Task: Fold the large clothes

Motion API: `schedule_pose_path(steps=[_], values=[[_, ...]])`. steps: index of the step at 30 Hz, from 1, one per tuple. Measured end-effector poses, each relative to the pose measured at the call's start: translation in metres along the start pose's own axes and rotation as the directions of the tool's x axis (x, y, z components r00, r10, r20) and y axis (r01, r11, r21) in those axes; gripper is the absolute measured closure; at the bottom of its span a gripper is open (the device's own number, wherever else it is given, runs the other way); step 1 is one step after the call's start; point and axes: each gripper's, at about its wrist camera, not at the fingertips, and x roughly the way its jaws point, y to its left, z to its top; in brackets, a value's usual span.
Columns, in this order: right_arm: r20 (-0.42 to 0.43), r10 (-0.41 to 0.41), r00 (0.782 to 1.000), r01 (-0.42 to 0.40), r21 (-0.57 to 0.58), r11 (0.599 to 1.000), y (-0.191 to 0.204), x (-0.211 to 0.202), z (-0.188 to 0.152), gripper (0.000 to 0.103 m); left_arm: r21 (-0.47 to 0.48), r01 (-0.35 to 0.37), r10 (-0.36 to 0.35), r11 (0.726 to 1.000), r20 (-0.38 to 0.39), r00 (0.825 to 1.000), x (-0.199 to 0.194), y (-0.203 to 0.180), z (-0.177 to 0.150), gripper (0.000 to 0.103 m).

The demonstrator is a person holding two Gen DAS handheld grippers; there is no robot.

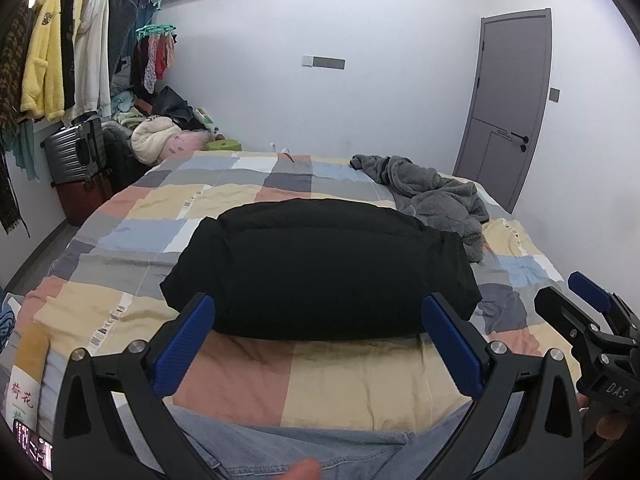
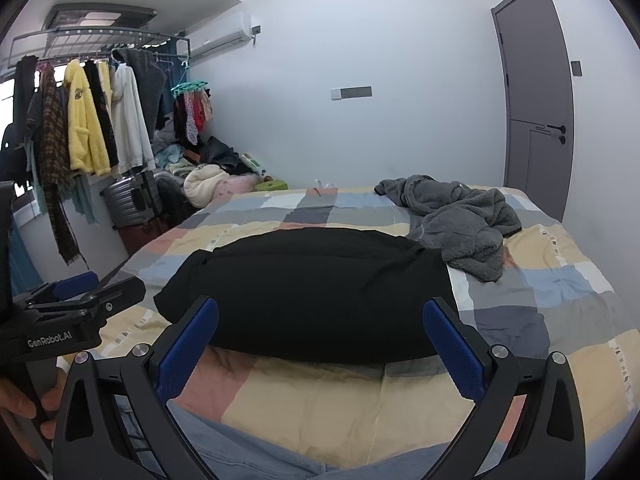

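Observation:
A black garment [image 1: 320, 268] lies folded into a compact rectangle on the checked bedspread [image 1: 352, 380], in the middle of both views; it also shows in the right wrist view [image 2: 308, 292]. My left gripper [image 1: 318, 320] is open and empty, held just short of the garment's near edge. My right gripper [image 2: 320, 324] is open and empty too, at the same near edge. Each gripper shows in the other's view: the right gripper [image 1: 576, 300] at the right, the left gripper [image 2: 100, 284] at the left. A crumpled grey fleece garment [image 1: 436, 196] lies at the bed's far right, also in the right wrist view [image 2: 460, 216].
A rack of hanging clothes [image 1: 64, 56] and stacked suitcases [image 1: 76, 160] stand at the left. A pile of clothes [image 1: 160, 132] lies in the far corner. A grey door [image 1: 508, 104] is at the right. The person's jeans [image 1: 280, 448] are at the bed's near edge.

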Motion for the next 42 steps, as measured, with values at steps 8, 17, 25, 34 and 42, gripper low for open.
schedule_pose_path(steps=[8,17,25,34,42], values=[[0.005,-0.017,1.0,0.017,0.007,1.0,-0.0029,-0.0006,-0.0028,0.0,-0.004,-0.012,0.012,1.0,-0.012,1.0,0.0031,-0.0014,-0.0014,0.0],[-0.009,-0.021,1.0,0.021,0.007,1.0,-0.0043,0.004,-0.006,0.0,0.006,-0.016,0.016,1.0,-0.017,1.0,0.0025,-0.005,-0.0015,0.0],[-0.004,-0.031,1.0,0.031,0.009,0.999,-0.0045,0.0042,-0.0071,0.0,0.005,-0.013,0.013,1.0,-0.019,1.0,0.0026,-0.0048,-0.001,0.0],[-0.005,-0.031,1.0,0.031,0.007,0.999,-0.0054,0.0038,-0.0094,0.0,0.008,-0.013,0.013,1.0,-0.021,1.0,0.0027,-0.0048,0.0008,0.0],[-0.01,-0.033,0.999,0.033,0.009,0.999,-0.0065,0.0045,-0.009,0.0,0.012,-0.01,0.01,1.0,-0.023,1.0,0.0038,-0.0073,0.0015,0.0]])
